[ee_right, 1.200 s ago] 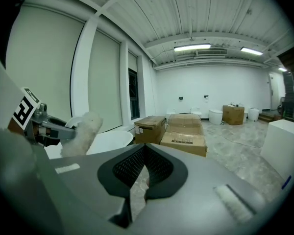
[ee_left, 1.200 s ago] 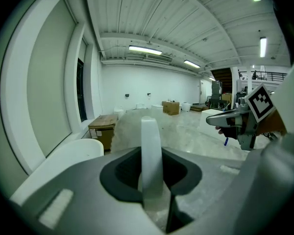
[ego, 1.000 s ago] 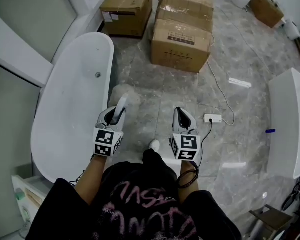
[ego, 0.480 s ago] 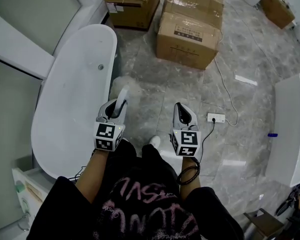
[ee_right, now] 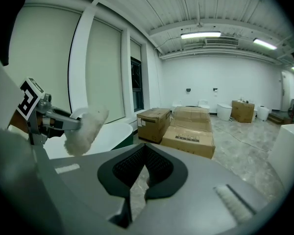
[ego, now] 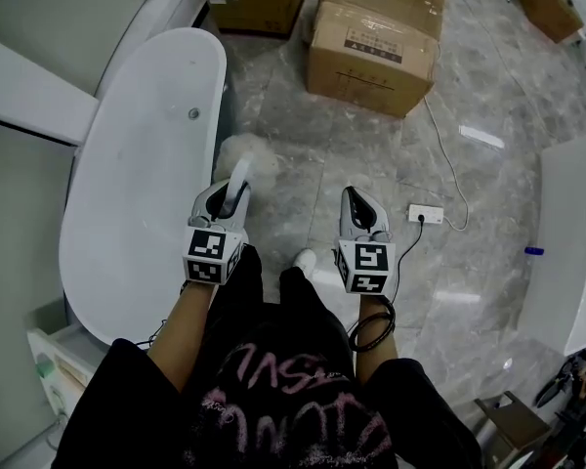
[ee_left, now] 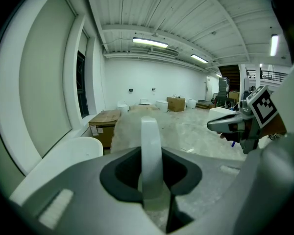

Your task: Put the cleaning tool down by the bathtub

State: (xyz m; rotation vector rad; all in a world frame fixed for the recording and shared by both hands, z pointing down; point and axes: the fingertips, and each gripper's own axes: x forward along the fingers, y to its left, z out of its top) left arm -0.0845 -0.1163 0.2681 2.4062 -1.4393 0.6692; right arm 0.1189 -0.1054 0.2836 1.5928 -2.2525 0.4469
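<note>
Clamping cleaning tool (ego: 244,156), left gripper (ego: 230,199); right gripper (ego: 358,203) closed, empty; carton (ego: 371,47) labels illegible.

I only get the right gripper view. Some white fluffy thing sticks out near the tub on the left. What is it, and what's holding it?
Observer: It's the cleaning tool. The left gripper view shows the left claw shut on its white handle.
Operator: Is the fluffy end over the tub?
Observer: No. In the head view it is over the floor, just beside the bathtub.
Operator: Anything lying near me?
Observer: A white power strip lies on the floor, to the right of the right claw.
</note>
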